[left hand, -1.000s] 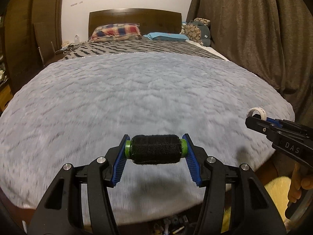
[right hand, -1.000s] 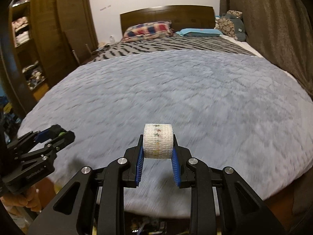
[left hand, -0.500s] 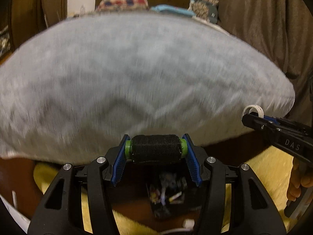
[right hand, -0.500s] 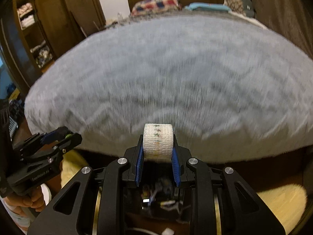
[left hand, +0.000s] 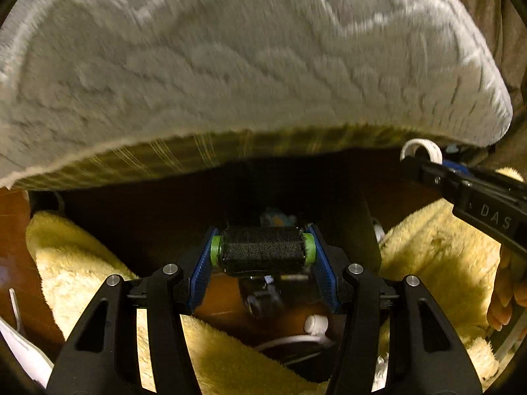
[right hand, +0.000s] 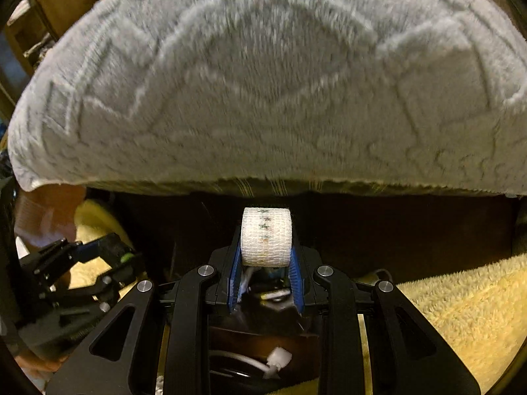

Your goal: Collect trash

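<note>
My left gripper [left hand: 263, 250] is shut on a black roll with green ends [left hand: 262, 249], held sideways between the blue pads. My right gripper [right hand: 266, 247] is shut on a white gauze roll [right hand: 266, 241]. Both point steeply down at the floor beside the bed. Below them sits a dark box [left hand: 263, 299] with small mixed bits inside, partly hidden by the rolls. In the left wrist view the right gripper [left hand: 425, 161] shows at the right with the white roll [left hand: 421, 149]. The left gripper [right hand: 108, 256] appears at the left of the right wrist view.
A grey fluffy blanket [left hand: 230, 59] hangs over the bed's edge above. Yellow shaggy rugs [left hand: 438, 253] lie on a brown floor to both sides. A white plug and cable [left hand: 314, 326] lie near the box. A person's hand [left hand: 504, 296] holds the right handle.
Both grippers have dropped from over the bed and tipped downward. The view went from the bed's top to its edge, the floor and the dark box. Both rolls stayed gripped.
</note>
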Tool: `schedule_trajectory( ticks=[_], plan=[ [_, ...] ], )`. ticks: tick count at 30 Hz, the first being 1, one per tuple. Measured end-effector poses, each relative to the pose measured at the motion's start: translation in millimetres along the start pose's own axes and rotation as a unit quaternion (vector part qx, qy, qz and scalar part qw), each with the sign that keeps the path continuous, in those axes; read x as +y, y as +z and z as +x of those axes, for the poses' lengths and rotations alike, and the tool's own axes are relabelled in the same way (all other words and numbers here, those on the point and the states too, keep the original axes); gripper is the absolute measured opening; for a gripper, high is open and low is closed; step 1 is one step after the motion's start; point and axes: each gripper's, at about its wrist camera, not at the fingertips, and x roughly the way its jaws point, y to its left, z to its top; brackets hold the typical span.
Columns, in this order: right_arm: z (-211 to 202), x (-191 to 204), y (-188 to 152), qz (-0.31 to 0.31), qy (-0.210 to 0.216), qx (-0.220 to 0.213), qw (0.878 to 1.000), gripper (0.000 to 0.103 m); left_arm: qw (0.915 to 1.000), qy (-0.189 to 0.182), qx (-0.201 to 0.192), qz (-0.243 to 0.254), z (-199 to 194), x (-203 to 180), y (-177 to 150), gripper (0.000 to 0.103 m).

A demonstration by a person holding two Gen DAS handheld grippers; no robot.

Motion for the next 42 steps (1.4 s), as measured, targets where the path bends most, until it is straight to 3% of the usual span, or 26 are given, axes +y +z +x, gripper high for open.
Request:
schedule_trajectory(
  ticks=[6,10,13,17,19,21,24,28,33,42],
  plan=[
    [7.3,3.2,-1.3,-0.005,0.004,0.013,1.000,0.027,1.0000,-0.005,0.005,-0.001,6.7,-5.9,5.6,0.052],
    [8.5,-1.0,-2.2,0.001,0.007,0.014,1.000,0.028,0.9999,-0.012,0.004,0.004,12.8,-12.7,6.2,0.061],
    [5.6,-14.7,4.6,0.004,0.010,0.012,1.000,0.043,0.9999,-0.012,-0.002,0.007,9.3,-17.5,5.2,0.065],
    [-7.7,-27.7,12.9,0.013,0.008,0.002,1.000,0.043,0.9999,-0.006,-0.012,0.005,-2.3,-15.8,10.9,0.069],
    [-18.6,-32.7,15.9,0.021,0.006,-0.013,1.000,0.052,0.9995,0.002,-0.030,-0.001,-11.8,-11.5,12.8,0.080],
    [-37.8,-41.4,17.0,0.032,-0.001,-0.041,0.999,0.083,0.9986,0.014,-0.052,-0.006,-25.5,-11.1,17.5,0.086],
    [-68.8,-48.5,23.2,0.037,-0.015,-0.086,0.996,0.100,0.9956,0.023,-0.090,-0.006,-53.1,-16.3,27.9,0.090],
    [-119.8,-52.6,32.9,0.042,-0.045,-0.153,0.986,0.099,0.9840,0.062,-0.167,0.014,-108.4,-31.3,40.7,0.095],
    [-200.3,-55.7,39.3,0.031,-0.093,-0.258,0.961,0.100,0.9634,0.088,-0.253,0.010,-183.6,-36.1,51.8,0.095],
    [-290.2,-57.8,26.0,0.042,-0.111,-0.356,0.927,0.100,0.9352,0.097,-0.340,0.016,-262.7,-49.2,50.0,0.095]
  ],
)
